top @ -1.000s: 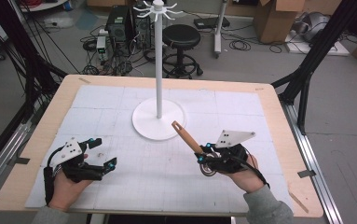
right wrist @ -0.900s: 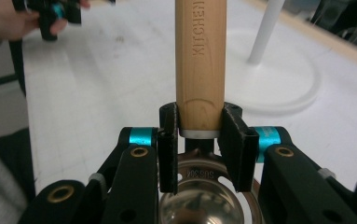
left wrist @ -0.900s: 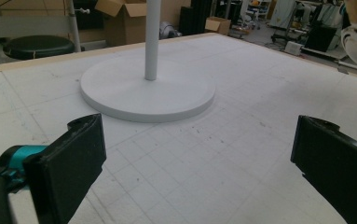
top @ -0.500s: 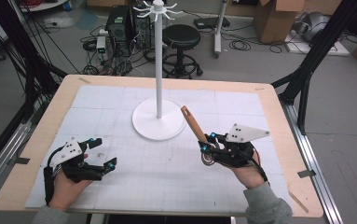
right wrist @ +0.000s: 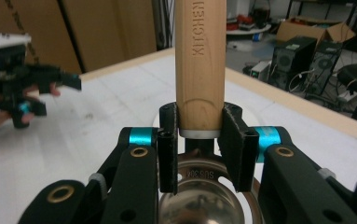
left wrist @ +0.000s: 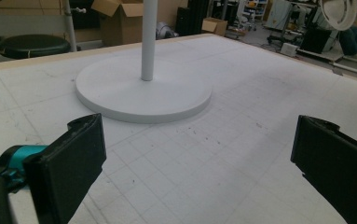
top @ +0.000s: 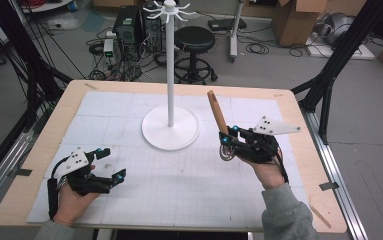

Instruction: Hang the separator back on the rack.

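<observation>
Wooden-handled utensil (right wrist: 199, 60) stands clamped at its handle's base between the right tool's (right wrist: 199, 149) jaws.

A high camera looks forward and down over the worktop (top: 129, 200); each hand-held gripper's camera sits close behind its jaws; both see the white stand (top: 170, 127).

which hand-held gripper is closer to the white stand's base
Right. The right hand-held gripper, shut on the wooden-handled strainer, sits just off the stand base. The left hand-held gripper, jaws open, is farther off, nearer the table's front.
</observation>
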Available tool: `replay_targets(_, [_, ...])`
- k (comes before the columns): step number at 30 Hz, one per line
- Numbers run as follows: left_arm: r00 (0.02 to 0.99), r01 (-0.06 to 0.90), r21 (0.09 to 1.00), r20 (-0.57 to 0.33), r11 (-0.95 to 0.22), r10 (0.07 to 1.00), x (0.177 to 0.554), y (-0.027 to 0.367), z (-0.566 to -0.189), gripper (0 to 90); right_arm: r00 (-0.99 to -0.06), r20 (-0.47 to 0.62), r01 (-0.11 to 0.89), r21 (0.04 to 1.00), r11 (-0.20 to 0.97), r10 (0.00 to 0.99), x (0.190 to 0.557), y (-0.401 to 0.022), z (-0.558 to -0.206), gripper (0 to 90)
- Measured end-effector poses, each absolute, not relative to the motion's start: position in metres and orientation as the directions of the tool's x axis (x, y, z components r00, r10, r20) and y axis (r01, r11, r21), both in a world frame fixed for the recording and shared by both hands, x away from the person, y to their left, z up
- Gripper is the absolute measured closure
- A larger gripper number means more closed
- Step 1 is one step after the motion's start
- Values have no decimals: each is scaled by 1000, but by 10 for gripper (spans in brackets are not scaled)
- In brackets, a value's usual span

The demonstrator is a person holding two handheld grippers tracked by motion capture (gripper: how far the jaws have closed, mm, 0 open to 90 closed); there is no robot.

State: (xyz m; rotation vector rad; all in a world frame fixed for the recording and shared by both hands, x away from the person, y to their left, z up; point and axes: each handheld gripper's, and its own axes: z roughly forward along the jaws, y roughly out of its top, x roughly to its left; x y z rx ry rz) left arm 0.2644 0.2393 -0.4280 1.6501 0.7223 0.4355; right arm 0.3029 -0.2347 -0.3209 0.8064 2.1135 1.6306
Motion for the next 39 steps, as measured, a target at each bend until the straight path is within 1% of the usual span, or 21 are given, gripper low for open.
replay_targets(2, [735,222,972,-111,-83,669,264,239,-428,37,-765,80,222,964,145,639,306,-234,-316,700])
replay_targets(15, [733,226,968,-98,-105,673,261,240,-428,37,-759,93,208,973,104,645,325,-226,-292,700])
replay_targets(21, [735,217,970,-86,-113,673,260,240,-428,37,-763,85,195,976,102,641,332,-220,-282,699])
replay_targets(29, [736,206,974,-92,-92,671,258,242,-426,37,-764,81,178,980,89,640,339,-208,-267,700])
replay_targets(39, [739,186,980,-87,-78,668,255,242,-424,36,-767,82,166,983,73,636,347,-198,-261,699])
